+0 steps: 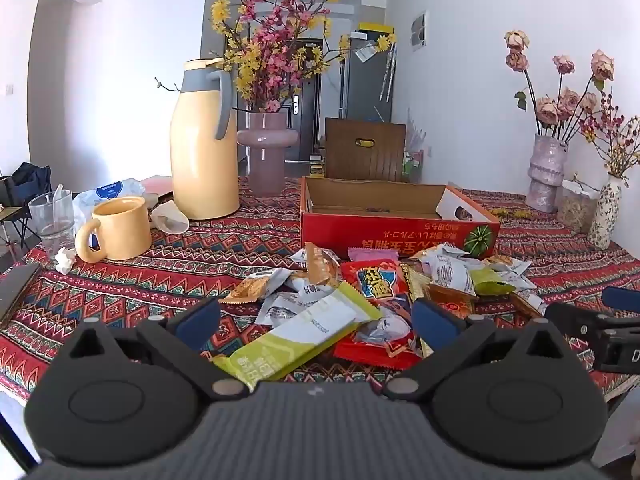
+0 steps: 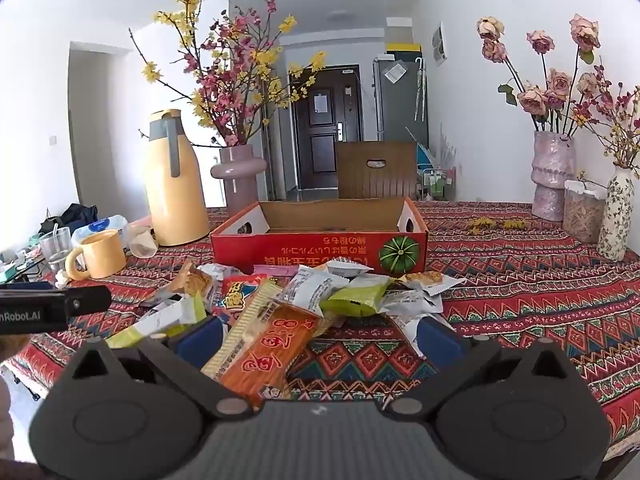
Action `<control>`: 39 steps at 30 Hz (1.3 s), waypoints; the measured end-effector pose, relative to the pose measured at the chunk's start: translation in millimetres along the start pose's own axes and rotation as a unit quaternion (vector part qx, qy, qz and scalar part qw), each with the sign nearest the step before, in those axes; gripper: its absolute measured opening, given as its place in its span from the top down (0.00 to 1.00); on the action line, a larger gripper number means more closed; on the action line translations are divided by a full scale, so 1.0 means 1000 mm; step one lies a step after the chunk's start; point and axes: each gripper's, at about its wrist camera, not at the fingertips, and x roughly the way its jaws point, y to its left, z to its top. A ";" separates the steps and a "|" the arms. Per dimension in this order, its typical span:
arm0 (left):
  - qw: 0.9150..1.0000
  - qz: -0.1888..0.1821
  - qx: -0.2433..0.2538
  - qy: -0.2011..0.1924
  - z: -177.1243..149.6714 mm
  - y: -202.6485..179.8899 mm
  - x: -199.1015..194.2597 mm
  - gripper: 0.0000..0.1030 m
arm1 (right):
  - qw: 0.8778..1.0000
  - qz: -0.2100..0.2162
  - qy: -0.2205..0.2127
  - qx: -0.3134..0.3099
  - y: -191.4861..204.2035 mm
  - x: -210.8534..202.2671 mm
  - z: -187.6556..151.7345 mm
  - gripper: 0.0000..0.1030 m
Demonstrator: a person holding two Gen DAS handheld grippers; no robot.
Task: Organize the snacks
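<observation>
Both tongs, left gripper (image 1: pixel 316 322) and right gripper (image 2: pixel 318 338), gape wide, empty, poised over snack pile (image 1: pixel 384 292); red box (image 2: pixel 320 248) waits behind, open for filling.

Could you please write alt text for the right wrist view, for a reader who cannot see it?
The right tongs stand open over a pile of snack packets on a patterned tablecloth, an orange packet between the fingers. Behind the pile sits an open red cardboard box.

red box (image 2: pixel 320 250), yellow mug (image 1: pixel 120 228), zigzag-patterned tablecloth (image 2: pixel 520 300)
</observation>
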 end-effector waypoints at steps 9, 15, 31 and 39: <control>1.000 0.012 0.008 0.002 -0.004 -0.006 -0.003 0.00 | 1.000 0.006 0.004 0.015 0.002 0.002 -0.003 0.00; 1.000 0.010 0.006 0.000 -0.006 -0.005 -0.002 0.00 | 1.000 0.008 0.008 0.013 0.003 0.002 -0.003 0.00; 1.000 0.007 0.008 -0.003 -0.005 -0.003 -0.002 0.00 | 1.000 0.009 0.012 0.015 0.004 0.004 -0.003 0.00; 1.000 0.007 0.007 -0.001 -0.006 -0.003 -0.001 0.00 | 1.000 0.012 0.016 0.018 0.003 0.006 -0.006 0.00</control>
